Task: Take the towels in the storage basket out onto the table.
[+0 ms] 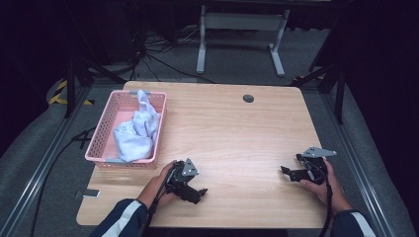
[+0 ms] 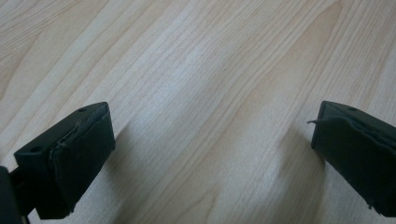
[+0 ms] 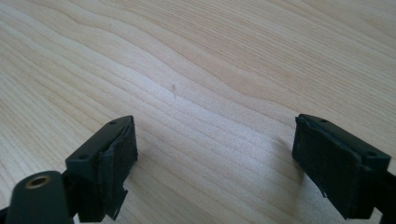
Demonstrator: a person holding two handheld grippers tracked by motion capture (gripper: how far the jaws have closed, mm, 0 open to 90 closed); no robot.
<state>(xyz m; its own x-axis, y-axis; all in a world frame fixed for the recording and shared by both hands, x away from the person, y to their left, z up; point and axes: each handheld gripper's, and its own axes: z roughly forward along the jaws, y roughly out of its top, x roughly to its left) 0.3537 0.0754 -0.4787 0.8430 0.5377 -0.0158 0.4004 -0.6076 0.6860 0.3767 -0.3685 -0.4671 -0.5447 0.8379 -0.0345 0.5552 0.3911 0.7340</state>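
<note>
While both tools rest low on the bench (image 1: 237, 128), the left tool (image 1: 195, 190) and right tool (image 1: 286, 171) stand wide open, holding nothing. At upper left of the frame, a pale cloth (image 1: 136, 131) lies in the pink basket (image 1: 101, 136), its long axis running toward the frame's top.

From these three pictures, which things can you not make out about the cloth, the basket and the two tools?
- High view: the lower folds of the pale cloth and the floor of the pink basket are hidden, covered by the cloth itself.
- High view: the left tool and right tool are small and dark; their tips are hard to read.
- High view: the person's forearms are cut off by the bottom edge.
</note>
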